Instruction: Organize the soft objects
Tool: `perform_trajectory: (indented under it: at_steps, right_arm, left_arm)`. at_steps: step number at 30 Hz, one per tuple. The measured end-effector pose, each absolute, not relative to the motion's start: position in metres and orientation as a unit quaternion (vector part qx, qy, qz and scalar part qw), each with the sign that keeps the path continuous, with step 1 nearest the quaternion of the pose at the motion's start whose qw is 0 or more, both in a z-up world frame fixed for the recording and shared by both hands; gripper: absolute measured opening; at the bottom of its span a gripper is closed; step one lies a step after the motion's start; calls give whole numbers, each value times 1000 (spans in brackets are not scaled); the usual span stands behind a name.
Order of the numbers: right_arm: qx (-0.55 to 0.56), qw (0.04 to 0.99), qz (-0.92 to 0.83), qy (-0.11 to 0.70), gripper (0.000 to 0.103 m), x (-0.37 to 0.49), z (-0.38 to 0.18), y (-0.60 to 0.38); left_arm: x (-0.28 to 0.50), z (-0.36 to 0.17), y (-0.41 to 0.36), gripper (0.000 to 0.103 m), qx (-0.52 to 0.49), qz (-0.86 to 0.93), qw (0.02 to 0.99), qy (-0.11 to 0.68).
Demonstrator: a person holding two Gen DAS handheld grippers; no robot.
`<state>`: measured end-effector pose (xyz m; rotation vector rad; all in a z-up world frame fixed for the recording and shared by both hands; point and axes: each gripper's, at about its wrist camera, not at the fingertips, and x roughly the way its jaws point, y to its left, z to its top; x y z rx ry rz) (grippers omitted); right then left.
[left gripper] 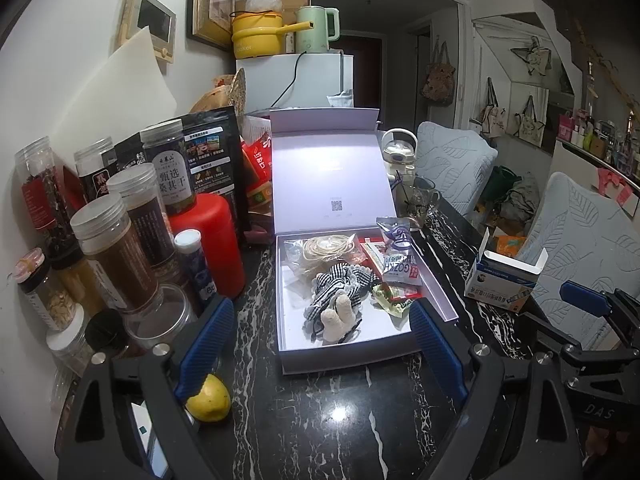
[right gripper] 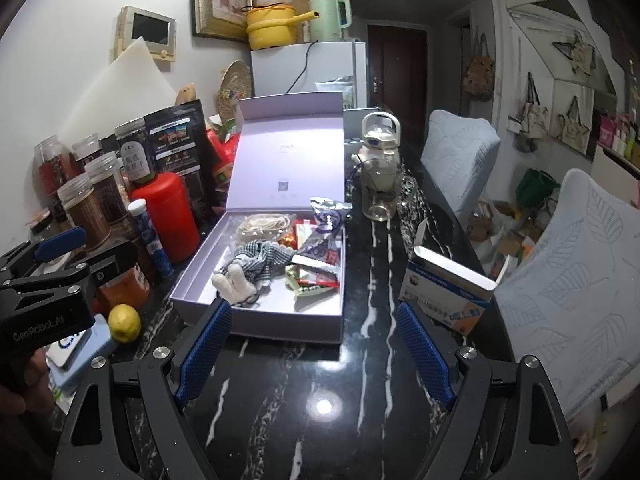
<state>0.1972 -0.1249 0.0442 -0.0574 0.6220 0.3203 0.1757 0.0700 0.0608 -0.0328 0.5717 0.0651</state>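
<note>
While both hover spread wide and empty, the left gripper (left gripper: 320,344) and right gripper (right gripper: 314,346) face the box (left gripper: 434,292).

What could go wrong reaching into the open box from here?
1. The plush toy lies tangled with snack packets; a grab may drag those along.
2. The box lid stands upright behind the tray; a knock could tip it shut.
3. The left gripper sits close to the lemon and crowded jars; a sideways swing could topple them. The glass cup is a similar hazard for the right gripper.
</note>
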Motion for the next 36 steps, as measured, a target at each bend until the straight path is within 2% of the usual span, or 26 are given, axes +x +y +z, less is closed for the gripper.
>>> perform_trajectory:
  at_steps: [36]
  right_arm:
    - [-38,939,141,311,86,198,39,-126]
  left_arm:
    - [184,53,60,91,14,36,954,298]
